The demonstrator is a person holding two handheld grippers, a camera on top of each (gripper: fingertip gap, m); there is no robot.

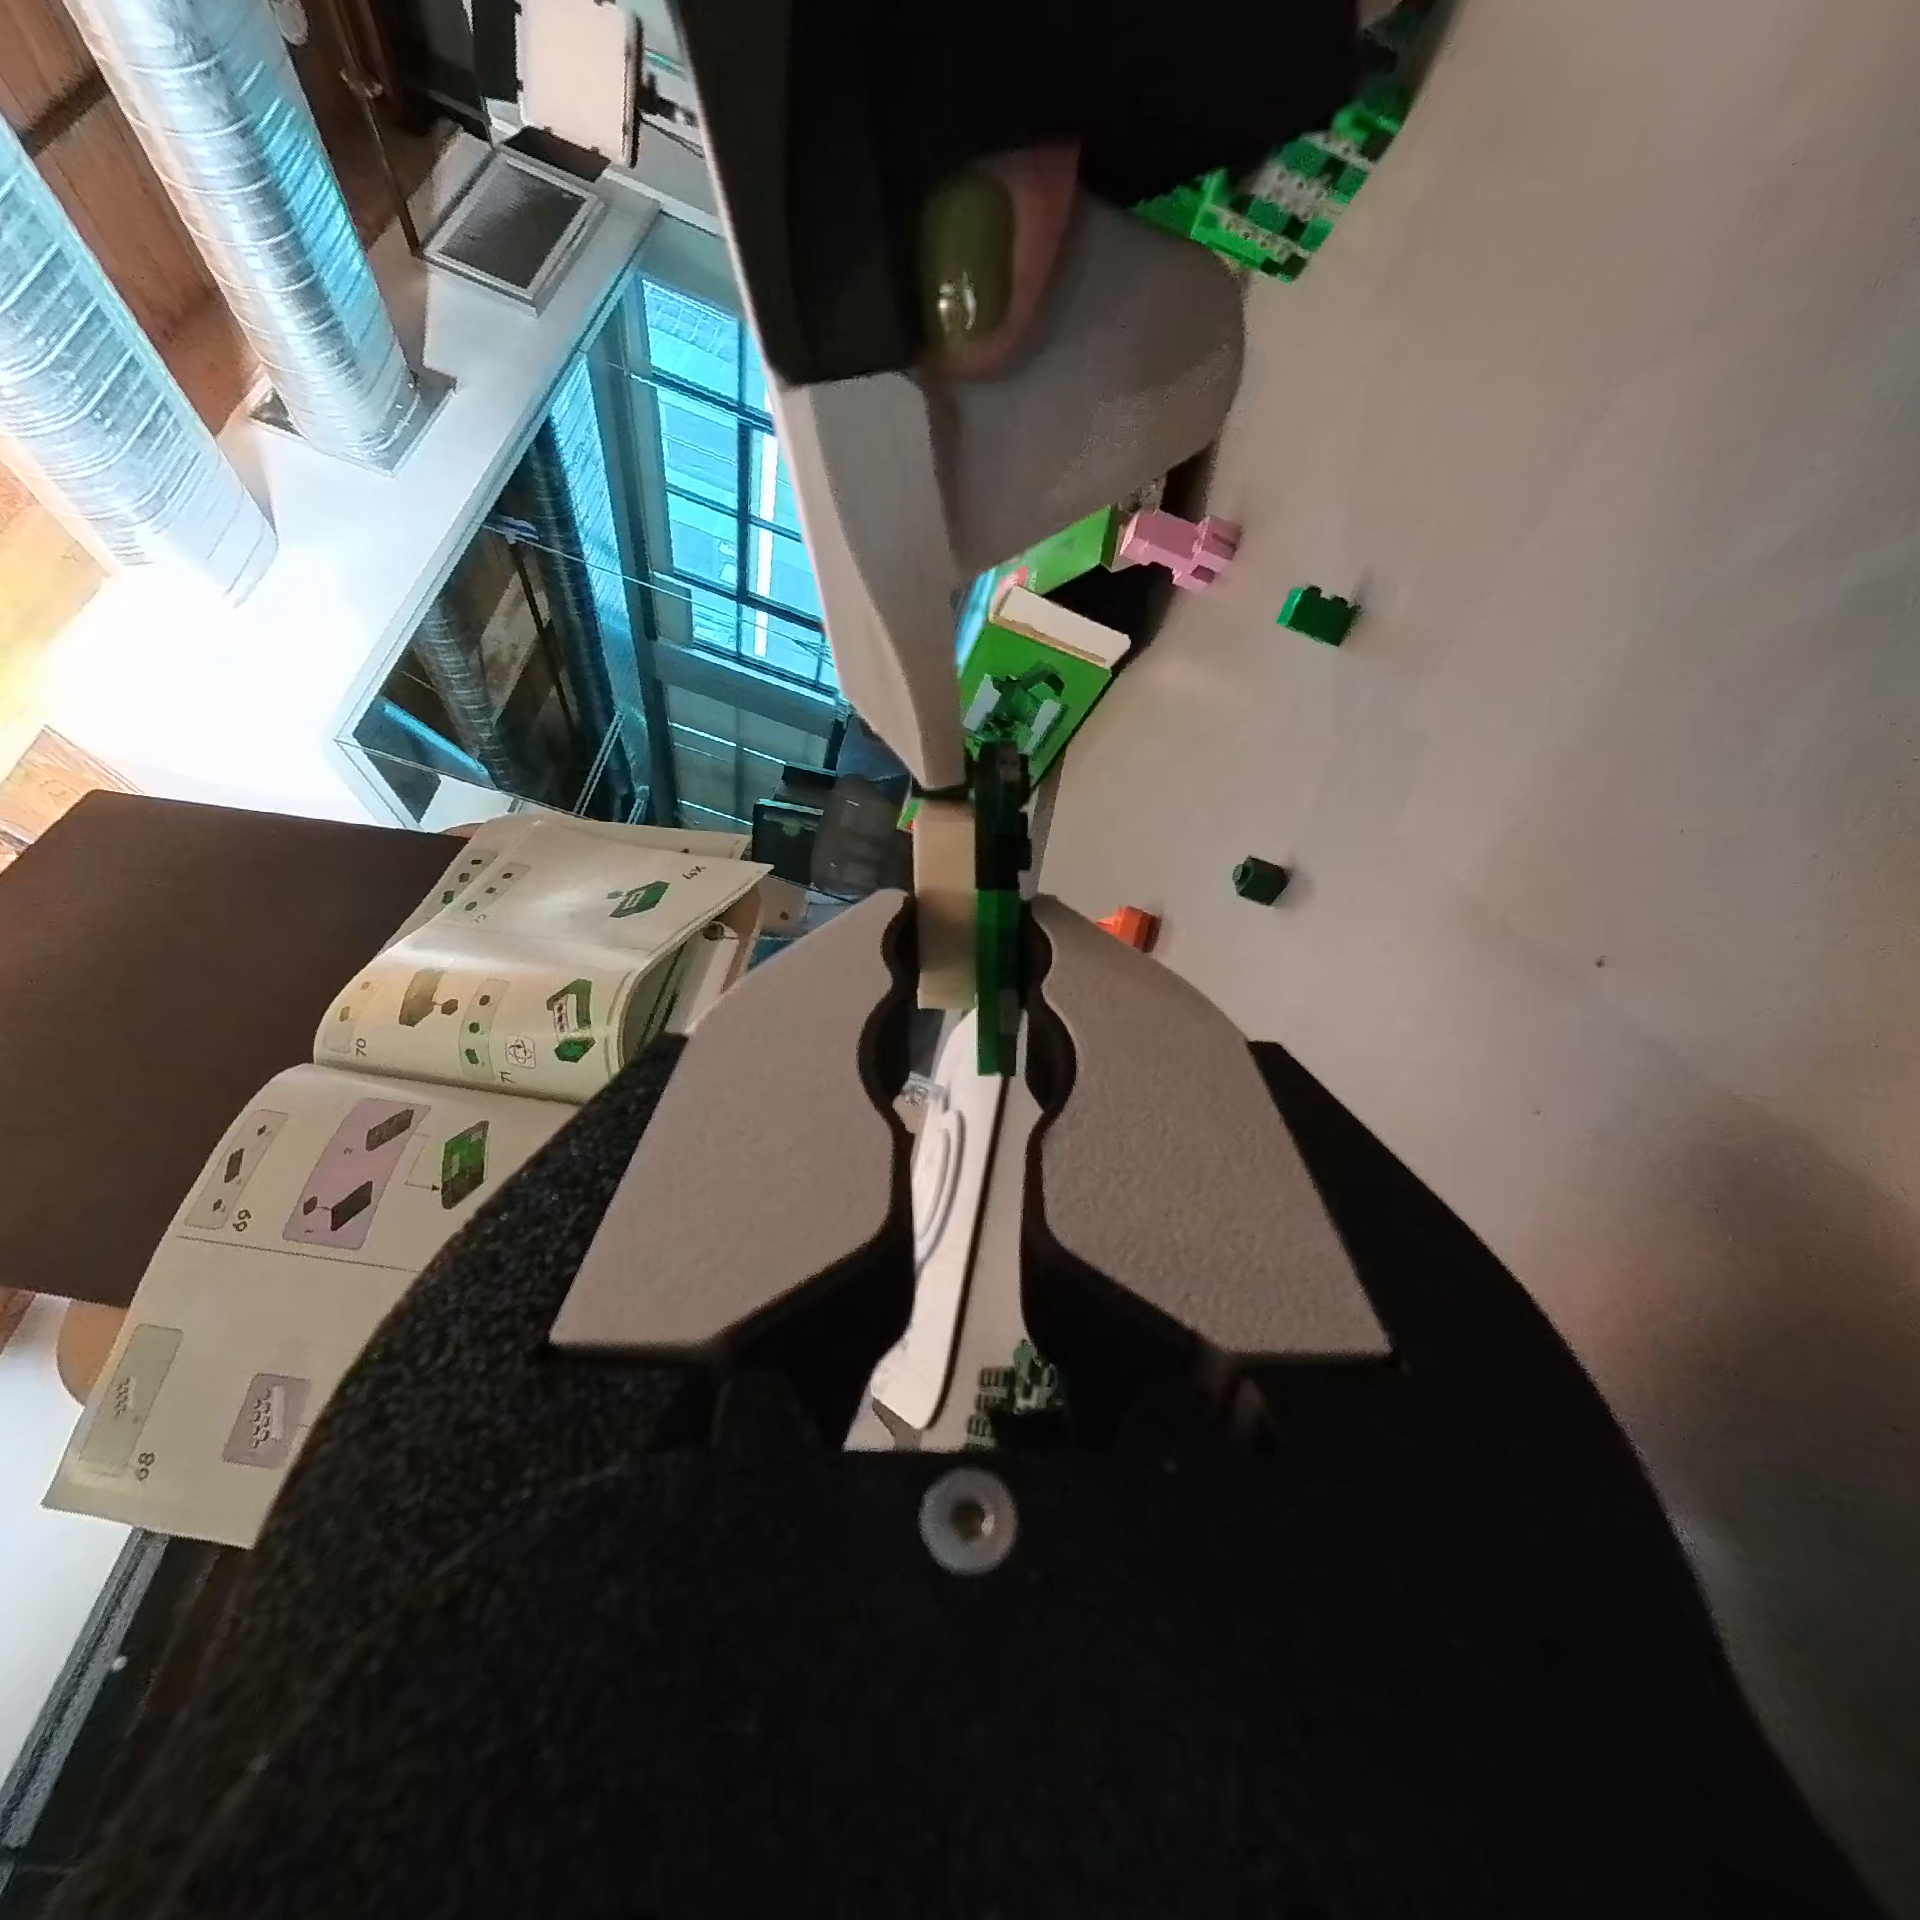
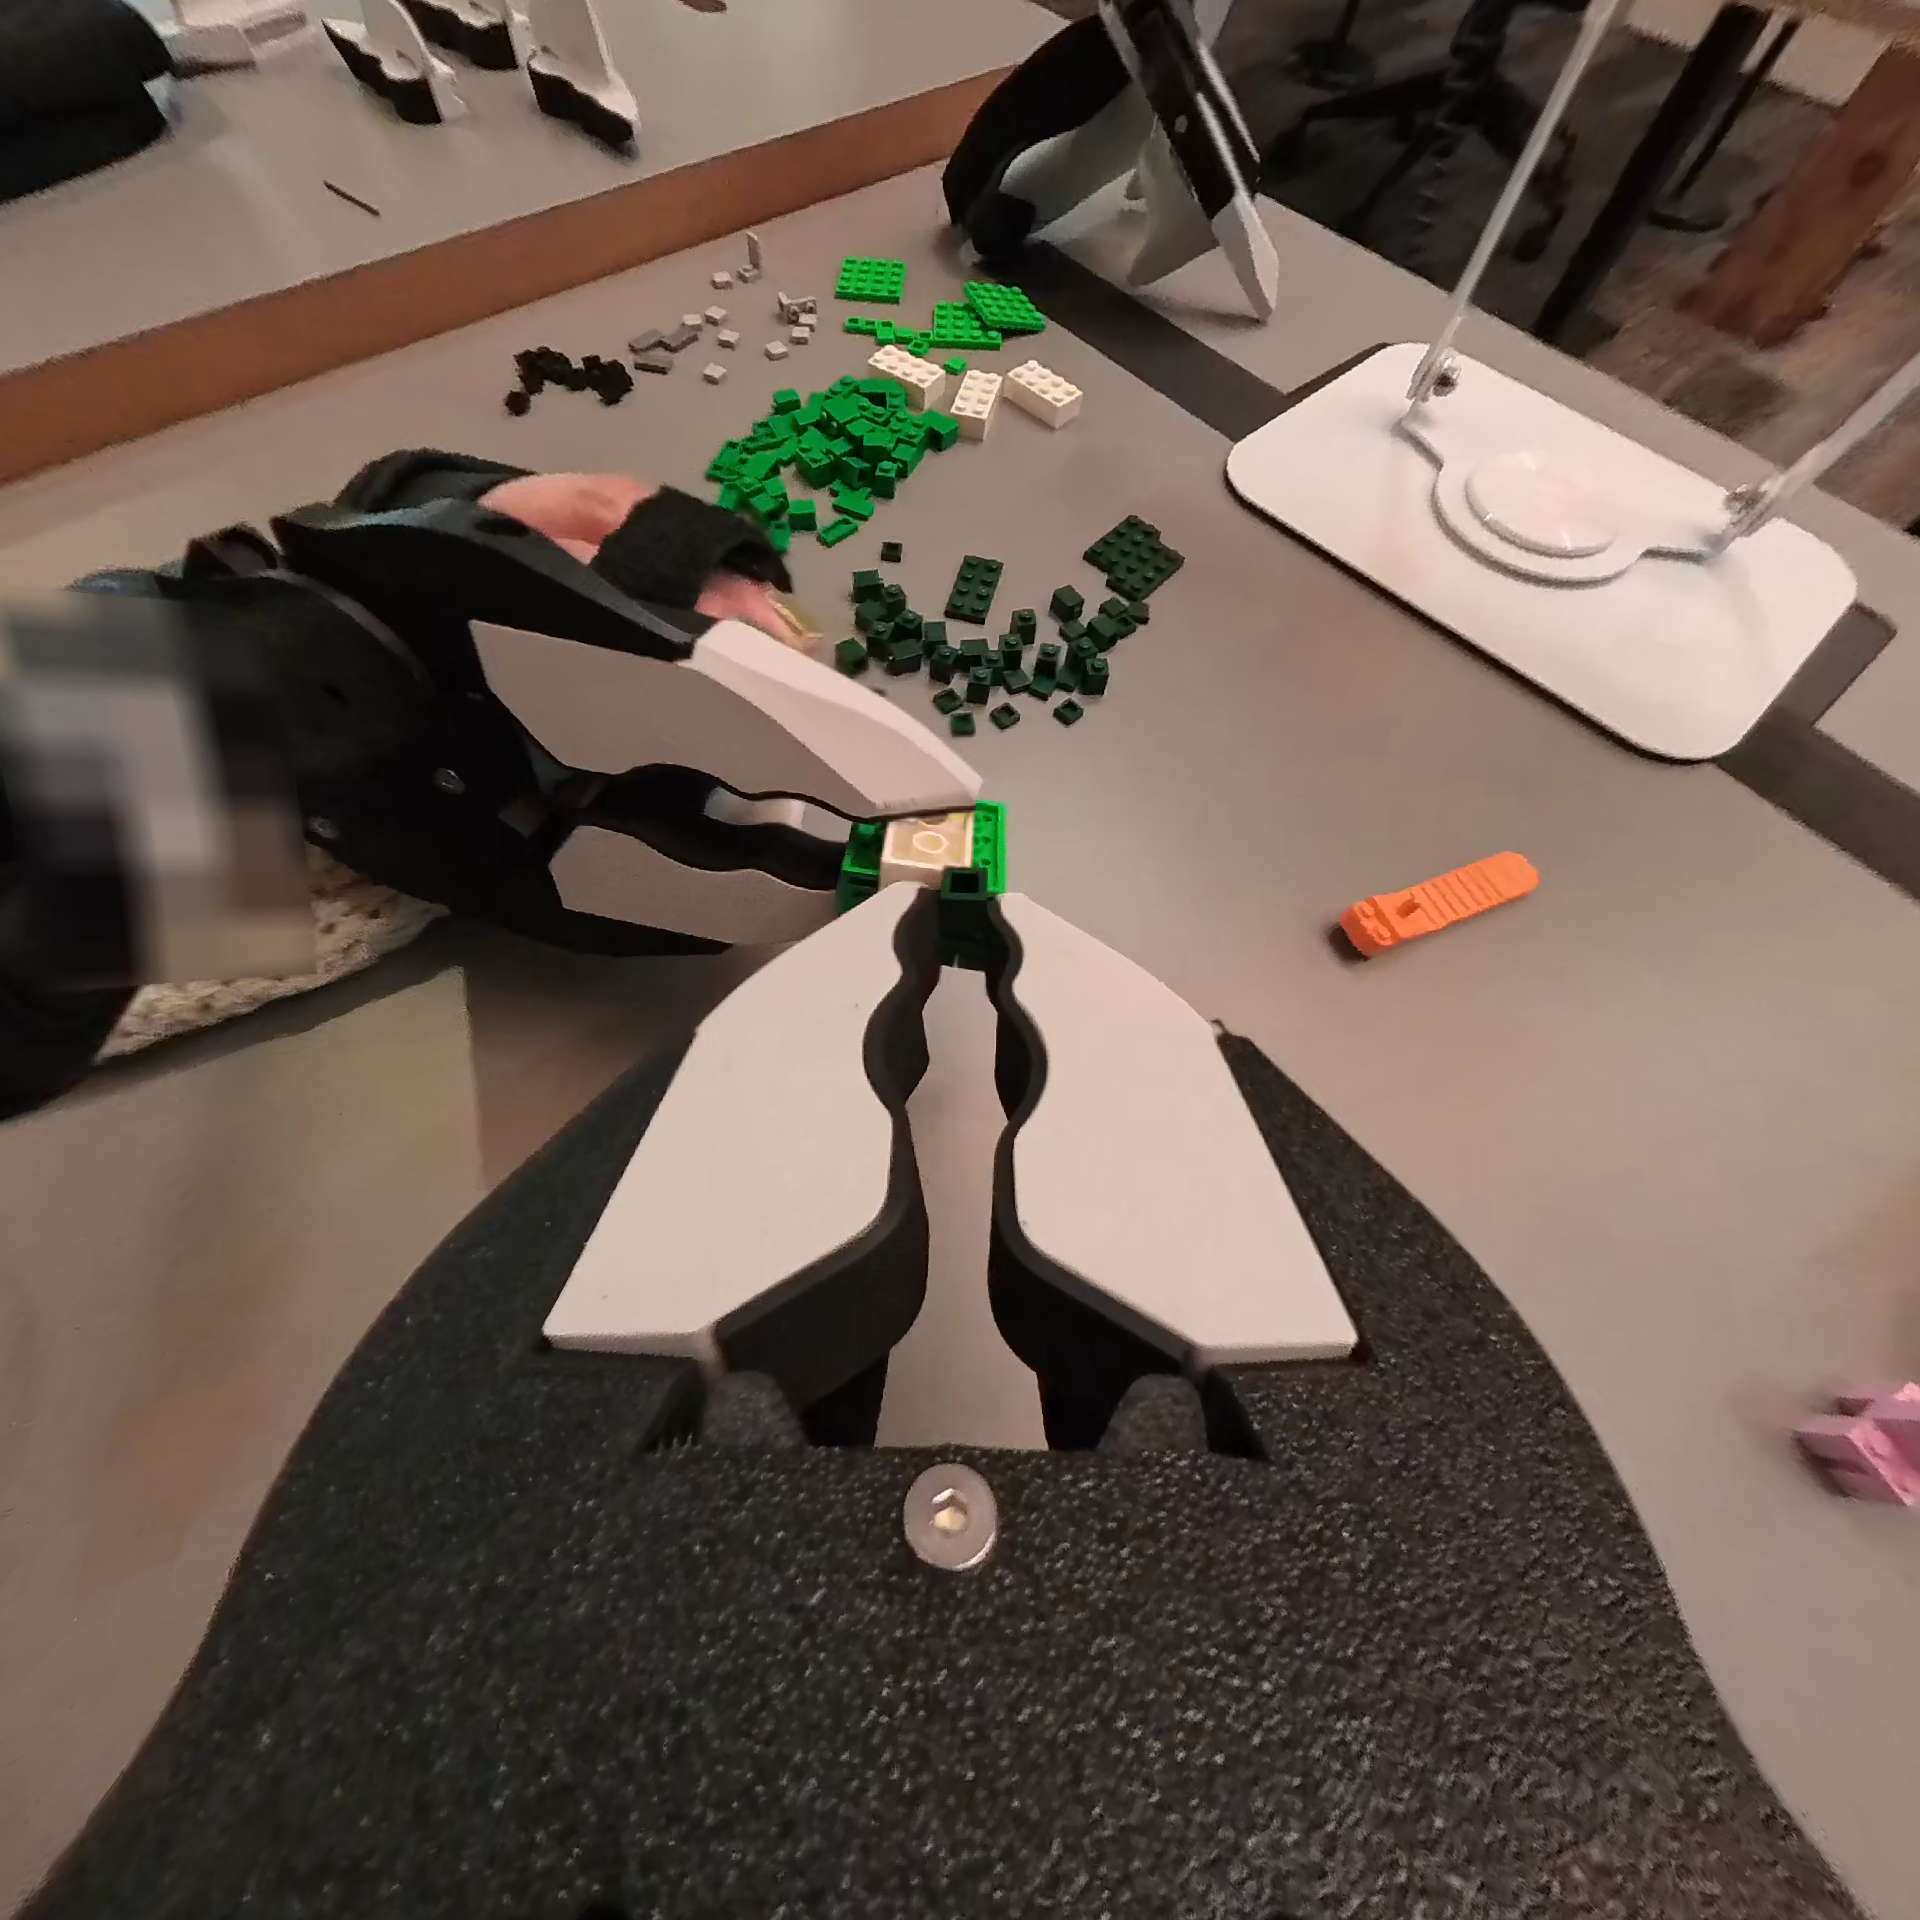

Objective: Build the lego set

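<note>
My left gripper [image 1: 977,925] is shut on a small green assembly [image 1: 1000,935] with a white tile on it and holds it edge-on above the grey table. In the right wrist view the left gripper [image 2: 909,836] comes in from the left, clamping that assembly [image 2: 992,831]. My right gripper [image 2: 961,914] is shut on a small dark green brick [image 2: 961,891], whose top sits against the assembly's near edge. In the left wrist view a grey finger [image 1: 894,582] of the right gripper reaches down to the assembly.
Piles of bright green [image 2: 831,436] and dark green [image 2: 987,644] pieces, white bricks [image 2: 977,384], grey [image 2: 717,332] and black [image 2: 566,374] bits lie behind. An orange brick separator [image 2: 1439,904], a white stand base [image 2: 1538,551], a pink piece [image 2: 1870,1455] and an open instruction booklet [image 1: 416,1091] are nearby. My two grippers' fingertips are within a few centimetres of each other.
</note>
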